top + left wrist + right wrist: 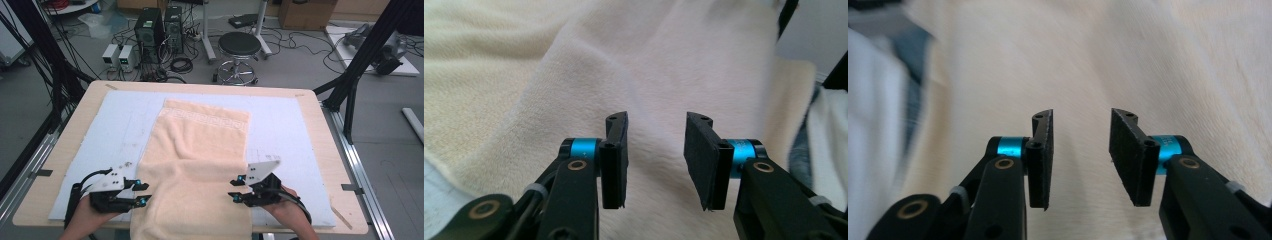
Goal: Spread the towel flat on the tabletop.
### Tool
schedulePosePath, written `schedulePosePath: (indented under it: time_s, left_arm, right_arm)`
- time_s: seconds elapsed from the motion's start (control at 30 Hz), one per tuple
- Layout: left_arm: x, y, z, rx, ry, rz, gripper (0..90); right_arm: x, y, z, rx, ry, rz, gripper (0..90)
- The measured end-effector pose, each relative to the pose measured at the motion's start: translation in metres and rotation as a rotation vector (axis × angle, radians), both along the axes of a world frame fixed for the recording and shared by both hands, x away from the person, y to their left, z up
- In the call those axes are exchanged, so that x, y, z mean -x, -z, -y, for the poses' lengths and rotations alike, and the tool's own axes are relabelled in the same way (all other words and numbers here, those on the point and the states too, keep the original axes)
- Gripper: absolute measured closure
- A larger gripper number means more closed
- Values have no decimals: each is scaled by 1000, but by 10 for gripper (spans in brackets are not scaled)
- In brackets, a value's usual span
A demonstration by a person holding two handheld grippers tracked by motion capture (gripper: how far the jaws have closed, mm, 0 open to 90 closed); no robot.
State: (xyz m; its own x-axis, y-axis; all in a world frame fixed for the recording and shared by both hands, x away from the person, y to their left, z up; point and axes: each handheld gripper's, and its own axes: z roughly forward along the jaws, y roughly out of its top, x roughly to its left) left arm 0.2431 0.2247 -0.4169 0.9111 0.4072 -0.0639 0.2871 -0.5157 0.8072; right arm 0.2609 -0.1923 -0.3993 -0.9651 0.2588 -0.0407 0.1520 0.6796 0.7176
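Towel [197, 150], cream-coloured with a woven band near its far end, lay lengthwise down the middle of the pale blue mat [120, 120] on the wooden table [320, 130]; its near end hung over the table's front edge, and a fold ran across it roughly level with the two grippers. Left gripper [145, 192] sat just beside the towel's left edge, held in the person's left hand [82, 220]; right gripper [235, 192] sat just beside the right edge, in the right hand [290, 207]. Each pointed inward toward the cloth. In the left gripper view the jaws stood apart, released, with nothing pinched between the pads [614, 160]; towel nap lay beyond them. The right gripper view read the same: jaws parted, pads [1040, 160] bare, towel surface behind.
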Motion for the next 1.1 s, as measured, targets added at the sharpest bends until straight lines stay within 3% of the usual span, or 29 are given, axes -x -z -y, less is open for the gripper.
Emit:
schedulePosePath:
  time_s: [0.1, 0.17, 0.2, 0.27, 0.33, 0.43, 0.53, 0.57, 0.6, 0.63, 0.67, 0.73, 0.87, 0.93, 1.03, 1.1]
  left_arm:
    - [-15, 14, 8, -59, 27, -49, 611]
    - [-18, 23, 13, -79, 49, -63, 639]
    - [-17, 24, 12, -71, 44, -40, 661]
    - [-17, 24, 11, -64, 49, -51, 775]
    - [-14, 23, 11, -69, 44, -51, 849]
    - [-5, 15, 7, -56, 58, -41, 862]
    - [14, 2, -3, -7, 73, -15, 862]
    - [20, -2, -6, 6, 82, -10, 860]
    - [24, -5, -8, 20, 81, -6, 848]
    - [26, -7, -10, 24, 75, -3, 806]
    - [25, -9, -12, 24, 63, 0, 753]
    - [20, -11, -14, 25, 35, 11, 699]
    - [-5, -12, -11, 34, -24, 36, 636]
    - [-24, -12, -7, 36, -63, 38, 595]
    - [-54, -13, -1, 45, -129, 47, 566]
    - [-73, -13, 1, 47, -183, 80, 541]
  right_arm:
    - [-17, 19, -6, 56, 10, -33, 617]
    - [-22, 29, -12, 105, -5, -55, 671]
    - [-22, 32, -13, 96, -8, -58, 745]
    - [-22, 33, -11, 75, -26, -89, 849]
    - [-19, 32, -12, 76, -40, -86, 864]
    - [-9, 26, -10, 58, -73, -106, 865]
    - [13, 13, -5, 10, -111, -104, 861]
    - [21, 9, -3, -11, -130, -97, 847]
    - [28, 5, -2, -34, -143, -99, 776]
    - [31, 2, 0, -52, -134, -97, 697]
    - [32, -2, 1, -61, -121, -111, 696]
    - [28, -9, 3, -62, -103, -73, 670]
    - [2, -21, 5, -34, -11, 2, 629]
    - [-21, -23, 7, -11, 55, 45, 599]
    - [-58, -24, 12, -18, 152, 81, 575]
    - [-83, -22, 16, -41, 205, 80, 575]
